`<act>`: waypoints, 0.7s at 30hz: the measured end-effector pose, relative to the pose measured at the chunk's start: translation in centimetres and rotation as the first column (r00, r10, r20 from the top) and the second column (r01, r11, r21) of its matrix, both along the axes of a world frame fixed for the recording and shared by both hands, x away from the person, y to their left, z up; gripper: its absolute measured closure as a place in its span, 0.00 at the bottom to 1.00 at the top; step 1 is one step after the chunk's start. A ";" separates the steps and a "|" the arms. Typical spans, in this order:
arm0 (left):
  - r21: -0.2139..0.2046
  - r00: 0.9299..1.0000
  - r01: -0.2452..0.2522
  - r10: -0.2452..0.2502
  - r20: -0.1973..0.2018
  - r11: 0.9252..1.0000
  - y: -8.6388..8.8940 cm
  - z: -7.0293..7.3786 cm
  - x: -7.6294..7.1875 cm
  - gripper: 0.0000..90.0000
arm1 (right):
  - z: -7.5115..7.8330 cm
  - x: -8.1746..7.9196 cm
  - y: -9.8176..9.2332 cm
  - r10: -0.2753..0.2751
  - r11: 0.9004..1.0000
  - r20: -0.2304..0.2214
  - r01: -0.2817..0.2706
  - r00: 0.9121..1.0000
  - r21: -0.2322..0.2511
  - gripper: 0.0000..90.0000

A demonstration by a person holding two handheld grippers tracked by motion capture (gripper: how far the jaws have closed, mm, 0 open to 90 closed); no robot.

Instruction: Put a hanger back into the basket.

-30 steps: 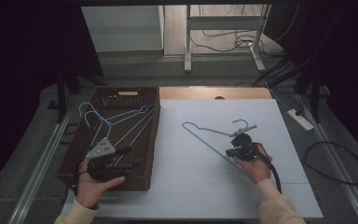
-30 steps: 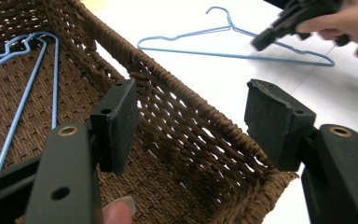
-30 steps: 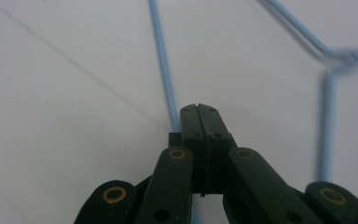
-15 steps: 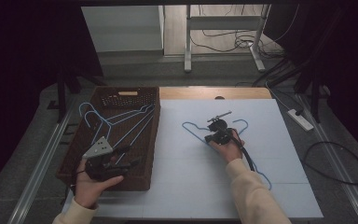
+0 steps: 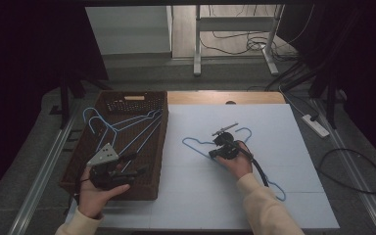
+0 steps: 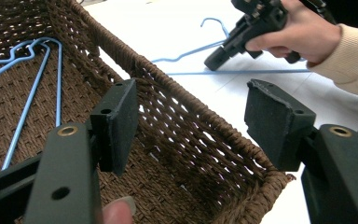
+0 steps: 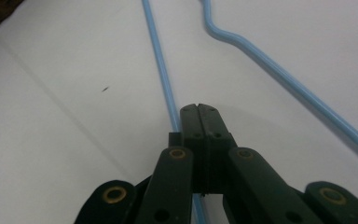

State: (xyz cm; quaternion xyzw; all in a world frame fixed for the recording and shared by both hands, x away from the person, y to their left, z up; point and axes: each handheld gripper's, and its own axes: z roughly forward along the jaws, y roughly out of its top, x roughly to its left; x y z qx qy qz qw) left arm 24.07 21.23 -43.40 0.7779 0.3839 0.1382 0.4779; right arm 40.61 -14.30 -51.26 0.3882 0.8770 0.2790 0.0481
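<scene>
1. Right gripper view: the right gripper (image 7: pixel 199 108) is clamped on the hanger (image 7: pixel 161 70), whose long bar runs straight ahead of the jaws on the white table (image 7: pixel 51 116).
2. The left gripper (image 6: pixel 191 126) gapes empty over the basket (image 6: pixel 186 116), which holds more hangers (image 6: pixel 32 84).
3. The basket lies left of the gripped hanger; its near wall stands between.

Right hand-held gripper (image 5: pixel 223 147) on blue hanger (image 5: pixel 196 145).

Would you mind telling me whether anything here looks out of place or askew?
One blue wire hanger lies alone on the white table, outside the wicker basket that holds the other hangers. Nothing looks damaged.
</scene>
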 end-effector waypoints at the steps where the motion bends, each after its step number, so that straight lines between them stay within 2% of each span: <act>1: 0.000 1.000 0.000 0.000 0.000 1.000 0.0 0.0 0.0 0.40 | 0.0 -0.4 0.1 0.011 1.000 -0.002 -0.011 1.000 0.000 1.00; 13: 0.001 1.000 0.003 -0.003 0.001 1.000 -0.1 0.1 0.0 0.40 | 0.1 -5.5 -0.4 0.118 0.993 -0.020 -0.119 0.993 -0.010 1.00; 17: 0.001 1.000 0.002 -0.002 0.000 1.000 -0.1 0.0 0.0 0.40 | 0.4 -6.6 -0.7 0.132 0.991 -0.014 -0.132 0.991 -0.009 1.00; 18: 0.002 1.000 0.002 -0.002 -0.001 1.000 -0.2 0.0 0.0 0.40 | 0.5 -6.8 -0.8 0.134 0.991 -0.023 -0.134 0.991 0.002 1.00; 19: 0.004 1.000 0.004 -0.004 -0.002 1.000 -0.2 0.0 0.0 0.40 | 0.4 -7.0 -0.9 0.150 0.989 -0.058 -0.149 0.987 0.015 1.00; 20: 0.004 1.000 0.005 -0.005 -0.002 1.000 -0.2 0.0 0.0 0.40 | 0.1 -7.4 -0.7 0.167 0.986 -0.071 -0.168 0.983 -0.002 1.00; 21: 0.005 1.000 0.005 -0.005 -0.001 1.000 -0.2 0.0 0.0 0.40 | 0.1 -7.8 -0.7 0.168 0.986 -0.038 -0.168 0.985 -0.008 1.00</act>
